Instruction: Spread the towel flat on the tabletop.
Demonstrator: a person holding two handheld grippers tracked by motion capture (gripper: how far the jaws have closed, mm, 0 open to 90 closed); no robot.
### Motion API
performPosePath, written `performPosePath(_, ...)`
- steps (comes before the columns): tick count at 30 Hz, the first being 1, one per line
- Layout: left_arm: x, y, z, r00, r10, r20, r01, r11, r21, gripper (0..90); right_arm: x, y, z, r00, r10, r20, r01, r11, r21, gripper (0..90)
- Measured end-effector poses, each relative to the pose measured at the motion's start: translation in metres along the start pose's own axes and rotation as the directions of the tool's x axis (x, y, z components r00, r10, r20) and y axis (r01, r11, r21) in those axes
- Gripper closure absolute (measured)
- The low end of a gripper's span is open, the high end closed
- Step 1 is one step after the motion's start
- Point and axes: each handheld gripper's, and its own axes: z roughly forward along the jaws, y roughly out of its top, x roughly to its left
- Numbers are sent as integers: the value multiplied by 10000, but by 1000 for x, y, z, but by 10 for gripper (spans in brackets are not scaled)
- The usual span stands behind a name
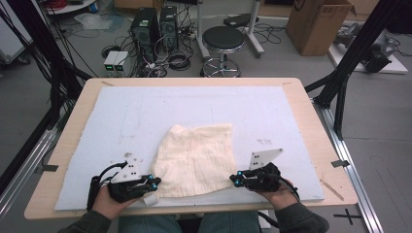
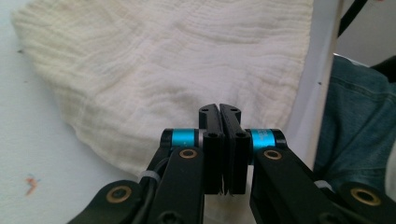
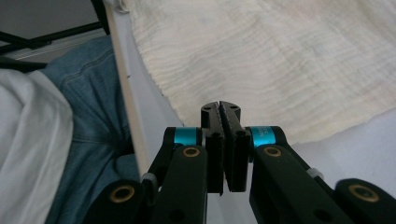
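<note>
Here, cloth (image 1: 194, 160): we see a cream, crinkled cloth lying rumpled on the pale blue mat, in the near half of it and about midway between its left and right edges.
Cloth's near edge: it reaches almost to the mat's front edge, and the two near corners lie by our two hands.
Left tongs (image 1: 154, 183): we hold them at the cloth's near left corner; their jaws are together. In the left gripper view (image 2: 219, 111) the tips meet over the cloth's edge, but we cannot tell whether any fabric is caught between them.
Right tongs (image 1: 236, 180): we hold them at the cloth's near right corner, jaws likewise together. In the right gripper view (image 3: 220, 108) the tips sit just short of the cloth's border, and we cannot make out fabric pinched there.
Mat (image 1: 145, 111): it covers most of the wooden surface (image 1: 311, 126), bare apart from the cloth.
Knees: our blue jeans (image 3: 88, 116) show beyond the mat's front edge in both gripper views.
Beyond the surface: a black round stool (image 1: 222, 39), two computer towers (image 1: 155, 26) amid cables, and a cardboard box (image 1: 318, 24) on the floor.
</note>
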Motion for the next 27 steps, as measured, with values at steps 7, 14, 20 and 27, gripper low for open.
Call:
performPosePath(7, -12, -3, -2, 9987, 105, 491, -108, 9999, 62, 872, 20, -14, -6, 9997, -52, -246, 60, 9994, 334, 869)
performPosePath(14, 11, 8, -5, 9971, -766, 44, 767, 9950, -638, 614, 10, -3, -14, 10000, 53, 65, -52, 10000, -50, 682)
performPosePath(20, 51, 17, 12, 9746, -1768, -1378, 1666, 9826, -824, 493, -39, 23, -8, 9880, 449, 1478, -403, 9986, -341, 622)
performPosePath(27, 82, 24, 38, 9396, -2689, -2120, 2598, 9631, -702, 510, -105, 35, 29, 9609, 1631, 2238, -1601, 9866, -317, 525)
